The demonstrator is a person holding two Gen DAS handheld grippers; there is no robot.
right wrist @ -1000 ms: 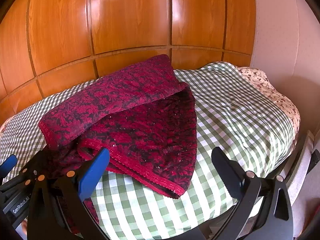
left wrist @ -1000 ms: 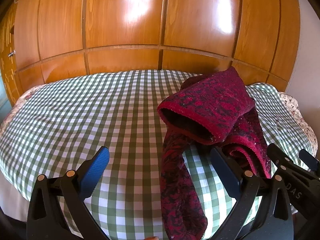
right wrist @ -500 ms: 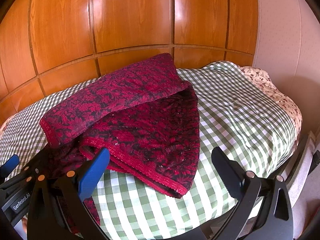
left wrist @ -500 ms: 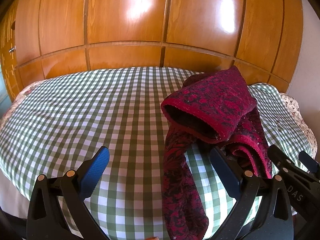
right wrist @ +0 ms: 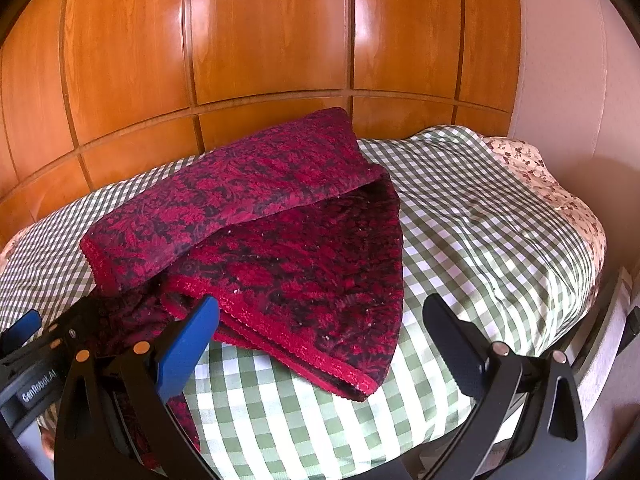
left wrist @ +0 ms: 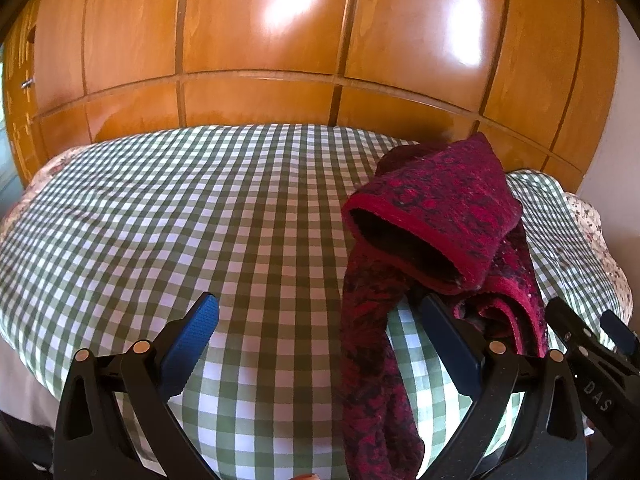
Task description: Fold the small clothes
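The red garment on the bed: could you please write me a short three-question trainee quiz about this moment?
1. True or false: the left gripper is shut on the red garment.
2. What pattern does the bed cover have?
3. Which part hangs over the bed's near edge: (a) the hem, (b) a sleeve, (c) nothing?

Key: 1 false, both the left and the right gripper are open and hold nothing; 2 green-and-white check; 3 b.

We see both the left gripper (left wrist: 316,336) and right gripper (right wrist: 320,336) are black plastic with blue ribbed pads (left wrist: 191,338), brass rivets (left wrist: 141,347) and white lettering (right wrist: 38,386)
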